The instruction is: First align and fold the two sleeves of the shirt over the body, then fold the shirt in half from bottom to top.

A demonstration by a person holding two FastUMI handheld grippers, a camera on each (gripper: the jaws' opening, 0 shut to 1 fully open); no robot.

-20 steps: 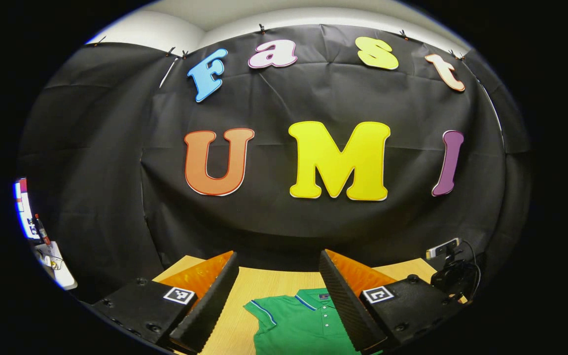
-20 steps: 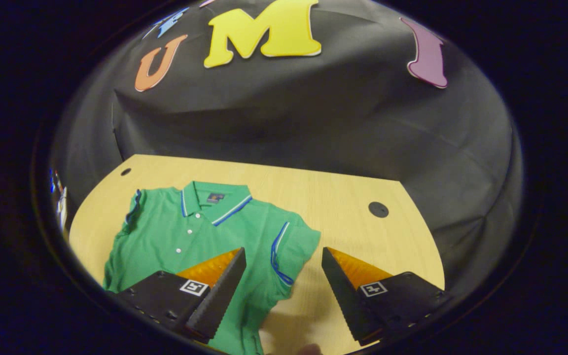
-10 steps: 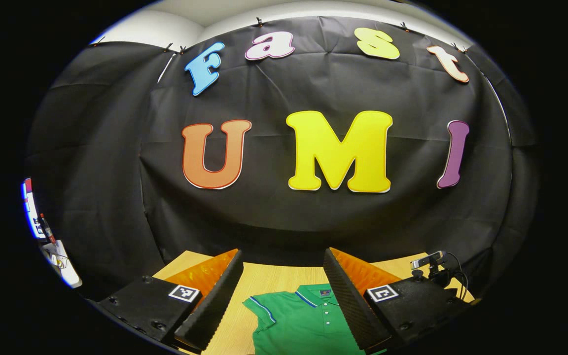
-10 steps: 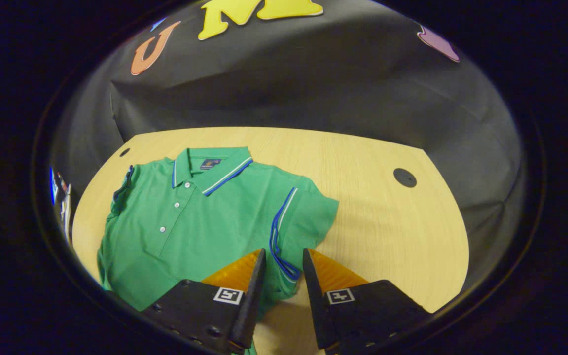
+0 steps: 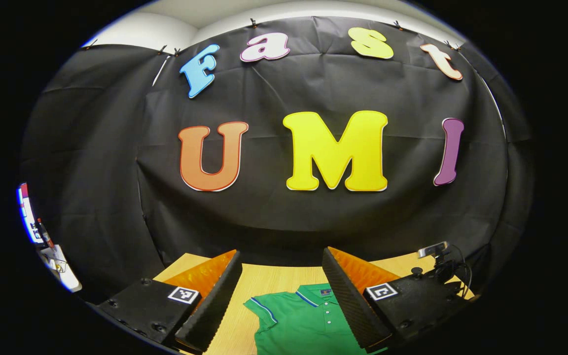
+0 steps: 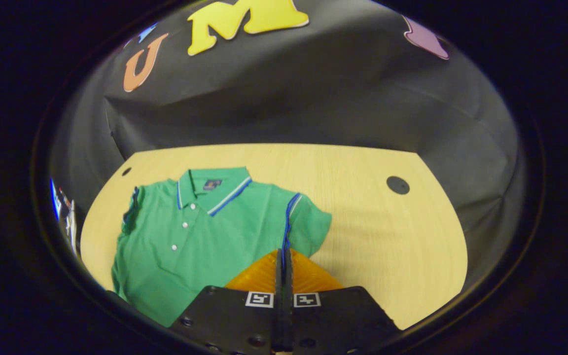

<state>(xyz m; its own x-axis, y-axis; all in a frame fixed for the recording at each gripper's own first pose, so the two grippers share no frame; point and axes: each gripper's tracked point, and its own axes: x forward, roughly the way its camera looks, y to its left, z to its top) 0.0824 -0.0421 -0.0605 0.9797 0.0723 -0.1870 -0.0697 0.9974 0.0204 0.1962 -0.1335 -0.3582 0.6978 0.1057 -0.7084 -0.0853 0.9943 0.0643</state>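
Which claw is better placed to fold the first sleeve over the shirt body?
The right claw. Its jaws are closed on the blue-trimmed edge of the shirt's sleeve, ready to carry it over. The left claw hangs open above the table, holding nothing.

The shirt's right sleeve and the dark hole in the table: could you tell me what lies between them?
Nothing: in the right gripper view, only bare table runs from the sleeve to the hole.
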